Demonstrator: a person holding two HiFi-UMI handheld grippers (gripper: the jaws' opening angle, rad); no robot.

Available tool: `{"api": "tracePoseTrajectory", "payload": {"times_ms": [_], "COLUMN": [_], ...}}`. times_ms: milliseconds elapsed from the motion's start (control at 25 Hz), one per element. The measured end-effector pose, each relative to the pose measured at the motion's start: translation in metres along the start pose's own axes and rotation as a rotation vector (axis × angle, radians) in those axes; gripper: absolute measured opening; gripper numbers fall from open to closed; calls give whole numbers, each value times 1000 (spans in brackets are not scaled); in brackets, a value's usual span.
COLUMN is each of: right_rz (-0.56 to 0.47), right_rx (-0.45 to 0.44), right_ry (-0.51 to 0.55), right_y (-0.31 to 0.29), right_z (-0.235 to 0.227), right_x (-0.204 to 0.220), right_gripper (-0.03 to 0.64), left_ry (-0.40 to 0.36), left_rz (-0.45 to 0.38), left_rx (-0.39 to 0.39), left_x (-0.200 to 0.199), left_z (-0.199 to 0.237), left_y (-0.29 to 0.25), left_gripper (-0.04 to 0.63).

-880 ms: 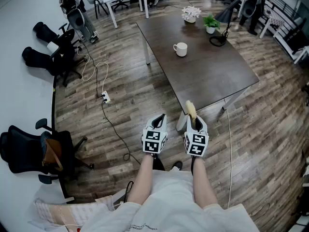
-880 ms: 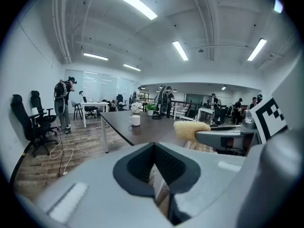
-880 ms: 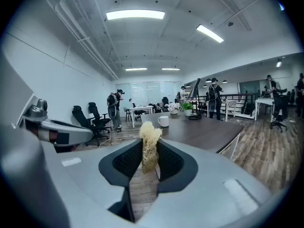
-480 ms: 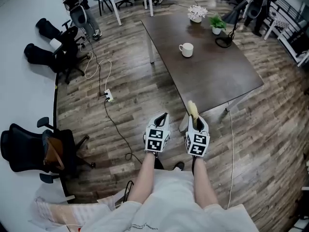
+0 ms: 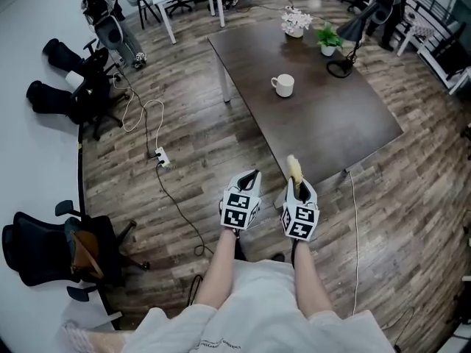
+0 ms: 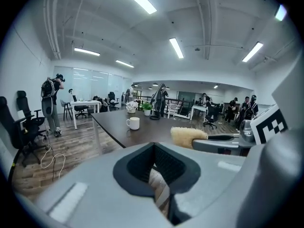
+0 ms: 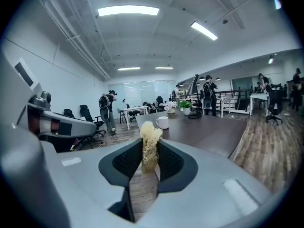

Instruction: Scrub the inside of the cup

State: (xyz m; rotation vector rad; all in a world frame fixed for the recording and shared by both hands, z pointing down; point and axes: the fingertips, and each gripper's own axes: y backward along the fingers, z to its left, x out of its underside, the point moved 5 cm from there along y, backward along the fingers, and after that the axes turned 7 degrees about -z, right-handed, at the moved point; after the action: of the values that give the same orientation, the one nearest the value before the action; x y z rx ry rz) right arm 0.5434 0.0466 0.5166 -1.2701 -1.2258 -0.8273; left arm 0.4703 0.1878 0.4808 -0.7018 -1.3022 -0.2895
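Black office chair (image 5: 40,243): stands at the far left by the white wall, well apart from the table.
Power strip (image 5: 160,154): white, lies on the wood floor (image 5: 206,142), with a dark cable trailing from it toward the person.
Left gripper (image 5: 250,176): is held over the floor, short of the table's near corner and just beside the right gripper, and points toward the table.
Left jaws: the 2 black pads meet at the tips. Lower down, a thin slit between them shows the floor. They grip nothing.
Right gripper (image 5: 296,187): is level with the left one and points the same way, close to the table's near edge.
Right jaws: clamped on the lower end of the scrubber, 1 pad pressed to each side, apart only by the scrubber's width.
Scrubber (image 7: 149,139): pale yellow and fibrous, stands upright between the pads, and its frayed top sticks out past the tips.
Cup (image 5: 283,85): a white mug, upright on the table toward its middle, handle to the left. It is well apart from both grippers and touches neither.
Table (image 5: 324,127): dark brown top on white legs.
Flower pot (image 5: 296,22): holds pale blooms at the table's far end, beyond the cup.
Green plant (image 5: 327,39): sits in a small white pot just right of the flowers.
Desk lamp (image 5: 339,66): black, its round base on the table near the plant.
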Motion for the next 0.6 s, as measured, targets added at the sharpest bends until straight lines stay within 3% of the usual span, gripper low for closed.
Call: {"api": "tracePoseTrajectory", "payload": {"times_ms": [200, 600], "right_rz": [-1, -23], "right_rx": [18, 152], "right_ry": [-17, -66], "right_y": [-36, -109], "right_z": [6, 16], "right_x": [-6, -20], "right_gripper": [115, 117], "left_ry": [11, -34], "left_rz": [12, 14], "left_rx": [73, 190], "left_x": [-17, -42], "left_z": [35, 97], "left_y": [-30, -86], "left_gripper": [0, 0]}}
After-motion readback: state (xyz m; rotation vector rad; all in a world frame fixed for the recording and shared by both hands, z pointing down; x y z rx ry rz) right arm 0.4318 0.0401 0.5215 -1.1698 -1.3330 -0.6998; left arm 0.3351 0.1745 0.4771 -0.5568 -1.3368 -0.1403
